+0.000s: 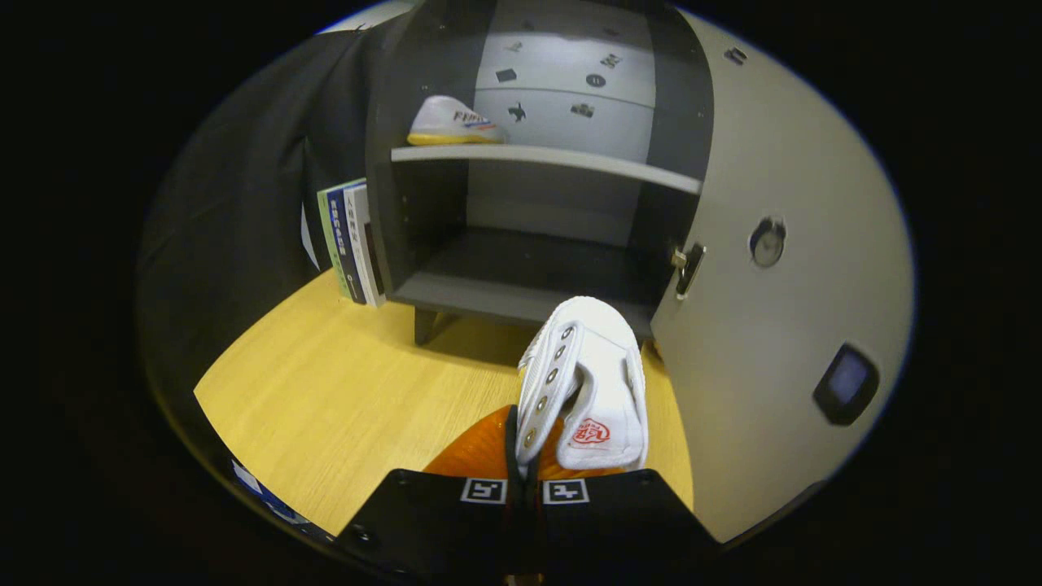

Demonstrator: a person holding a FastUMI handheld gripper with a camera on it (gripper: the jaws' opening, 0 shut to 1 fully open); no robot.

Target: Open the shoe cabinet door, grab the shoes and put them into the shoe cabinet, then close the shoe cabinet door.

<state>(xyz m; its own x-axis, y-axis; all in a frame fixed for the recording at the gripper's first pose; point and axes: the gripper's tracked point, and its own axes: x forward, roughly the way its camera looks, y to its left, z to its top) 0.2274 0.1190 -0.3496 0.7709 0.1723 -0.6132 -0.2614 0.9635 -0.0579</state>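
Gripper [525,480] clenched on white shoe [582,382], held just ahead of cabinet [407,203]. Door [781,325] swung open at right. Upper shelf [545,159]: 2nd shoe [452,122]. Lower compartment bare. Books [350,240] beside cabinet's left wall, on floor [342,391].

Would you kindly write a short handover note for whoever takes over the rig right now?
Hand-held gripper: shut on the white shoe, pinching its eyelet edge, toe pointing at the shoe cabinet.
Cabinet door: open, swung to the right.
Other shoe: already on the upper shelf, left side.
Done: door opened, one shoe stored.
Left: place the held shoe inside, let go, close the door.
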